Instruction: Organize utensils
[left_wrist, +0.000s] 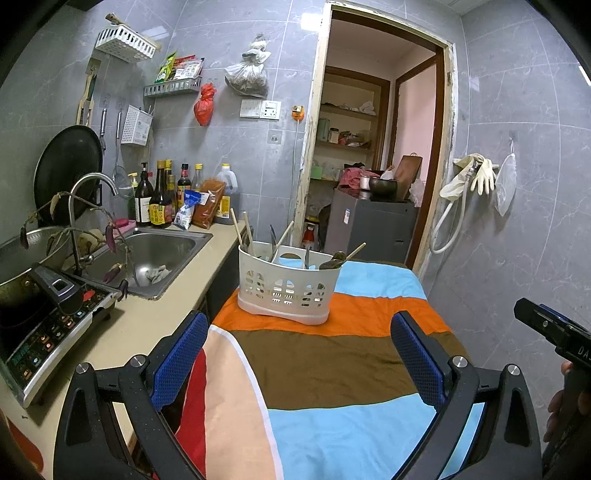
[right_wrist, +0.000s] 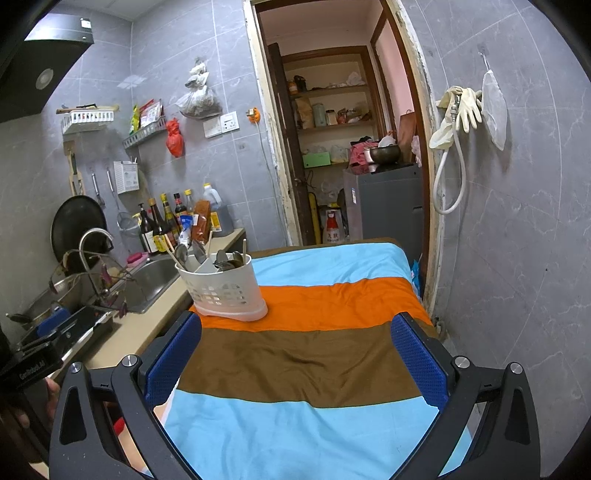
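Left wrist view: your left tool (left_wrist: 299, 354) sits at the bottom of the frame, pads spread wide w/ nothing between them. The white utensil caddy (left_wrist: 288, 284) stands upright just above centre, on the orange stripe of the striped cloth (left_wrist: 325, 369) over the table. Chopsticks (left_wrist: 236, 229) and spoons (left_wrist: 334, 260) poke out of its compartments, and no loose utensils show on the cloth. So the sorting looks done or close to it, unless more pieces lie out of frame. The right tool (left_wrist: 554, 332) shows only as a body at the right edge, so its state can't be read here. Room: the cloth between tool and caddy is bare, so a straight approach is clear. The caddy's left side is near the cloth's left edge, w/ the sink (left_wrist: 155, 254) and cooktop (left_wrist: 48, 325) beyond in the left half.

Right wrist view: your right tool (right_wrist: 295, 358) at bottom centre is also spread and carries nothing. The caddy is now left of centre, just beside the left edge of the table, touching neither tool. Centre and right of the cloth are open. The wall closes in at frame right and the doorway (right_wrist: 340, 129) sits upper centre, so swing wide w/ care on that side.
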